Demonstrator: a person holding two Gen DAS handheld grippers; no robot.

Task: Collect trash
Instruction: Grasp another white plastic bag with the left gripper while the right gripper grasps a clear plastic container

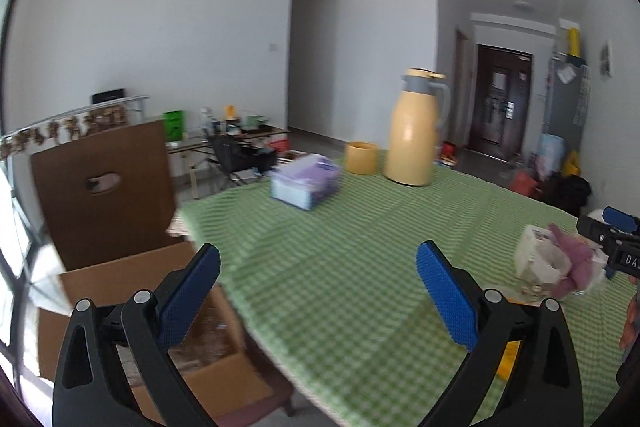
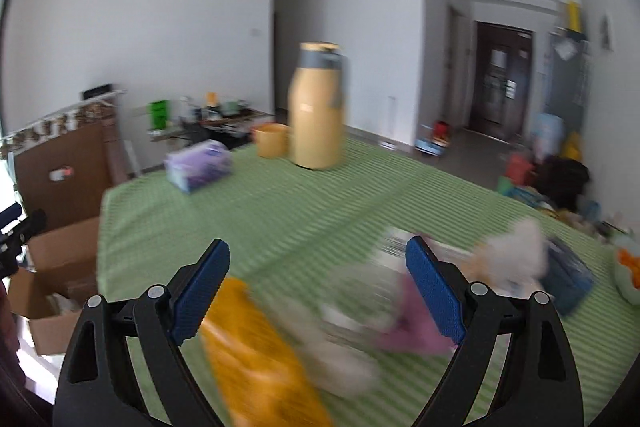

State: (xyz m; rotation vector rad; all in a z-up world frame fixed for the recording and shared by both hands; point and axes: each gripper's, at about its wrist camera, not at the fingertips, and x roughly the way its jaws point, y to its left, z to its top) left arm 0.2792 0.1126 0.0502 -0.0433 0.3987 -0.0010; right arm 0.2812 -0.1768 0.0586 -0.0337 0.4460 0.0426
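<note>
Left gripper (image 1: 318,291) spread wide over green tablecloth (image 1: 340,247) beside cardboard box (image 1: 160,307), right gripper (image 2: 318,281) spread wide above blurred wrappers (image 2: 340,327).

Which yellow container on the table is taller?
The jug with the grey collar and handle; the cup beside it is short and open-topped.

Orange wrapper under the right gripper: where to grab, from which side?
Judging through the blur: pinch the orange wrapper across its narrow width at the far end, coming from above. It lies flat and long on the green checked tablecloth, running away between the right gripper's open jaws.
</note>
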